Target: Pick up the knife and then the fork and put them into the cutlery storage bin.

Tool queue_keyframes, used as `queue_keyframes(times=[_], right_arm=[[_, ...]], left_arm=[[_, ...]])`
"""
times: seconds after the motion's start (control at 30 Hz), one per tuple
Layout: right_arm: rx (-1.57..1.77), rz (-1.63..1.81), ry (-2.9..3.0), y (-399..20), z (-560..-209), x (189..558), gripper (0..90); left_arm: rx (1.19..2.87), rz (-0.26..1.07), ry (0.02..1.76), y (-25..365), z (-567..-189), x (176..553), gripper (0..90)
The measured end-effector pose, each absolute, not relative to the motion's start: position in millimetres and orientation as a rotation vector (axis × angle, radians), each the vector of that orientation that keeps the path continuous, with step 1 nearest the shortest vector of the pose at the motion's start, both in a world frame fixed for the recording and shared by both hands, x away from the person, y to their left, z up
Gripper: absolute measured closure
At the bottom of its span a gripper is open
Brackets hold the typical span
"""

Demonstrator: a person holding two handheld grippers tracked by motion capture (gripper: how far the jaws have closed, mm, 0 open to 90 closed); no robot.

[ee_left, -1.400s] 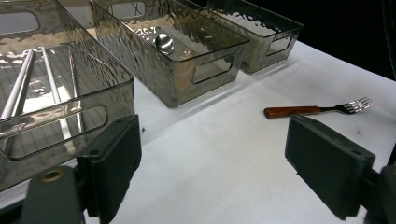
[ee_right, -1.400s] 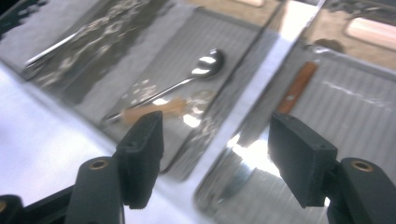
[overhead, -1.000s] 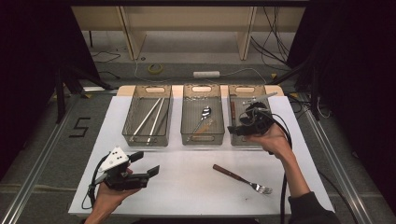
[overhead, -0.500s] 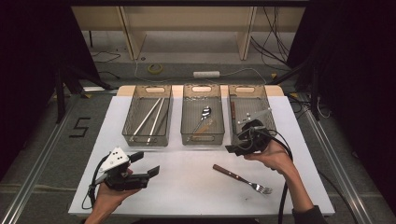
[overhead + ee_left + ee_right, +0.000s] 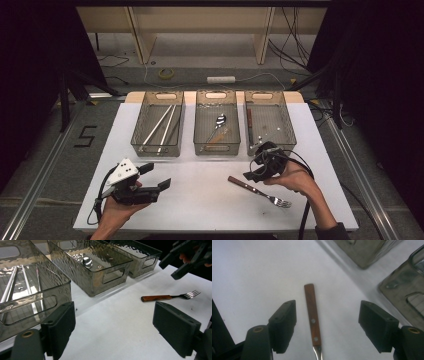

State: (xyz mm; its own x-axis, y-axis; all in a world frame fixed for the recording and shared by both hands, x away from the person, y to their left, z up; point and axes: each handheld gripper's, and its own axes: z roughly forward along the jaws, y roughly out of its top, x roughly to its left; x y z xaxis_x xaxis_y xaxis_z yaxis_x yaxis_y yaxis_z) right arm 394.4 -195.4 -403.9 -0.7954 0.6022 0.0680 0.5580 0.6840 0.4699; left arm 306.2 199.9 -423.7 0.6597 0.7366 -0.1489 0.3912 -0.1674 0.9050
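A fork (image 5: 259, 191) with a brown wooden handle lies on the white table (image 5: 200, 200), tines toward the near right. My right gripper (image 5: 254, 166) hovers open just above the handle end, which lies between the two jaws in the right gripper view, untouched: fork (image 5: 312, 315), right gripper (image 5: 328, 323). My left gripper (image 5: 156, 176) is held open and empty at the near left, apart from everything. Its own view looks past the open left gripper (image 5: 117, 325) to the fork (image 5: 170, 297) and the right gripper (image 5: 187, 257) beyond.
Three smoky clear trays stand in a row at the back. The left tray (image 5: 136, 135) holds long metal sticks (image 5: 159, 127), the middle tray (image 5: 217, 149) a spoon (image 5: 218, 122), the right tray (image 5: 286, 120) a wooden-handled utensil (image 5: 249, 118). Cables lie on the floor behind.
My right gripper has come down and toward me from over the right tray to just above the fork's handle. The left gripper has stayed put.
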Motion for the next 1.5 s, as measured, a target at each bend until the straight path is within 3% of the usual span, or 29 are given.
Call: queue_keyframes(times=[0.53,1.5], right_arm=[[0.907,0.495,2.890,-186.5,-432.7,383.9,40.4],[0.851,0.350,2.954,-181.4,-454.1,382.9,67.9]], left_arm=[[1.788,0.395,0.908,199.8,-424.2,305.7,17.8],[1.787,0.391,0.909,200.2,-424.3,305.7,17.8]])
